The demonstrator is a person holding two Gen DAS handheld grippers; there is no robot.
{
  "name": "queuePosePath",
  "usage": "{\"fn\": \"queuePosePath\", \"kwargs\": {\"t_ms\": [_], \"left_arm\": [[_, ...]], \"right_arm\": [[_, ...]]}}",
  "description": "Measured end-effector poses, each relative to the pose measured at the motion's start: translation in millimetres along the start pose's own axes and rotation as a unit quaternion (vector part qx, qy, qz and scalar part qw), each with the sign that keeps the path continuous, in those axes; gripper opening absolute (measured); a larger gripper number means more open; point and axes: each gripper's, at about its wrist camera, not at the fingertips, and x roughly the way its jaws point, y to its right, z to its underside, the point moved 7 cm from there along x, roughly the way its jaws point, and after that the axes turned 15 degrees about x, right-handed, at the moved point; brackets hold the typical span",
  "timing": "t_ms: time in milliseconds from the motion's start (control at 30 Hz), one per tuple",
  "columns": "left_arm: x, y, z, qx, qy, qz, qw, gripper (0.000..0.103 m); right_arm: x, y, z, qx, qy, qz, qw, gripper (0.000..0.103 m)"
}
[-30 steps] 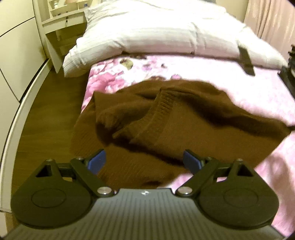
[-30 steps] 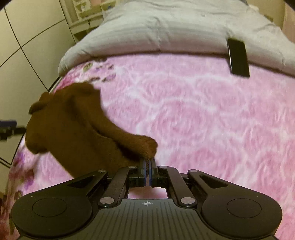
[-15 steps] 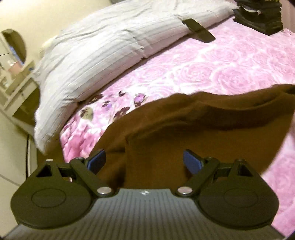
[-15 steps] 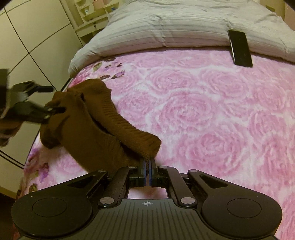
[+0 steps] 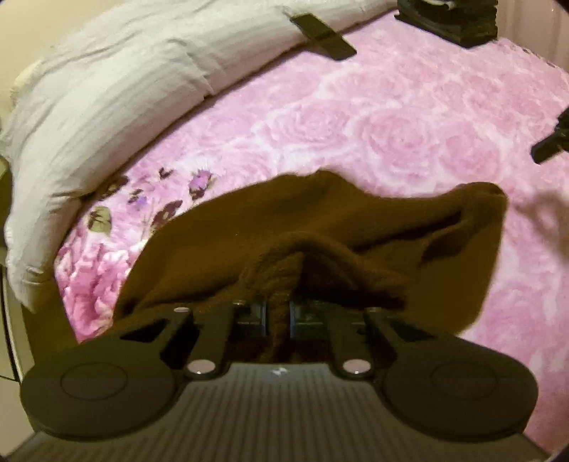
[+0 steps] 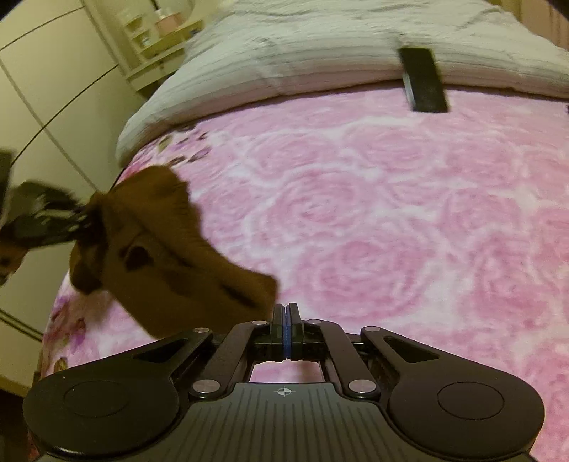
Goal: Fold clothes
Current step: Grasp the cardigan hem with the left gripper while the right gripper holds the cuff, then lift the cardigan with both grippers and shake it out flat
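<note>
Presently the left gripper point(image 5: 278, 318) has its fingers clamped on a bunched ridge of the brown knitted garment point(image 5: 320, 227); the fabric is visibly pinched between the two pads and rises in a peak directly ahead of them. From that pinch the garment spreads away over the pink rose-patterned bedspread point(image 5: 409, 117), sagging toward the bed's left edge and reaching a folded corner on the right.

In the right wrist view, the right gripper point(image 6: 285, 320) has its fingers fully closed, pad against pad. A corner of the garment lies just beside their left side, but whether any cloth is caught between them cannot be told. The garment point(image 6: 167, 256) stretches from there up and to the left, lifted off the bedspread point(image 6: 391, 213), to where the left gripper point(image 6: 76, 216) holds it, blurred.

Other items noted:
- A pale striped duvet point(image 5: 117, 81) lies across the head of the bed.
- A dark flat rectangular object point(image 6: 423, 80) rests at the duvet's edge, partly over the bedspread.
- A dark stacked object point(image 5: 448, 17) sits at the far corner of the bed; its nature is unclear.
- White shelving point(image 6: 156, 39) and cabinet panels stand beside the bed.
</note>
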Motion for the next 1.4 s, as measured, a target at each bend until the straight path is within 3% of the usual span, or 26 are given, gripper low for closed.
{"fn": "queuePosePath", "kwargs": {"t_ms": [200,233,267,333,467,533,600,667,700,733,867,1033,1233,1400], "left_arm": [[-82,53,-10,0.013,0.03,-0.026,0.9991,0.005],[-99,64,-11,0.013,0.032,-0.032,0.9989,0.005],[-113,75,-10,0.01,0.034,-0.034,0.9988,0.005],[-139,95,-8,0.004,0.033,-0.038,0.9987,0.005],[-172,128,1,-0.01,0.028,-0.039,0.9988,0.005],[-179,138,8,-0.022,0.026,-0.036,0.9988,0.005],[-180,145,15,-0.028,0.026,-0.035,0.9987,0.005],[-178,148,21,-0.035,0.026,-0.035,0.9984,0.005],[-178,149,24,-0.036,0.028,-0.035,0.9984,0.005],[-178,151,26,-0.038,0.029,-0.034,0.9983,0.005],[-187,162,25,-0.031,0.039,-0.021,0.9985,0.005],[-216,196,-3,-0.008,0.068,0.039,0.9969,0.004],[-257,284,-82,0.019,0.12,0.122,0.9851,0.004],[-258,370,-175,-0.017,0.16,0.17,0.9722,0.004]], "right_arm": [[-20,4,-7,0.014,-0.023,-0.034,0.999,0.0],[-18,3,-4,0.026,-0.032,-0.042,0.998,0.007],[-16,1,-1,0.044,-0.039,-0.051,0.997,0.043],[-7,-6,6,0.074,-0.044,-0.068,0.994,0.102],[28,-24,19,0.097,-0.068,-0.1,0.988,0.101],[53,-25,24,0.119,-0.076,-0.093,0.986,0.101],[76,-20,26,0.142,-0.077,-0.075,0.984,0.092],[90,-15,29,0.166,-0.086,-0.066,0.98,0.045],[93,-14,31,0.177,-0.094,-0.065,0.978,0.035],[95,-12,33,0.187,-0.101,-0.064,0.975,0.009],[51,-24,19,0.119,-0.066,-0.068,0.988,0.007],[-58,-19,-20,0.051,0.023,-0.066,0.996,0.007],[-156,37,-58,0.018,0.066,-0.05,0.996,0.007],[-225,120,-86,-0.005,0.087,-0.036,0.996,0.007]]}}
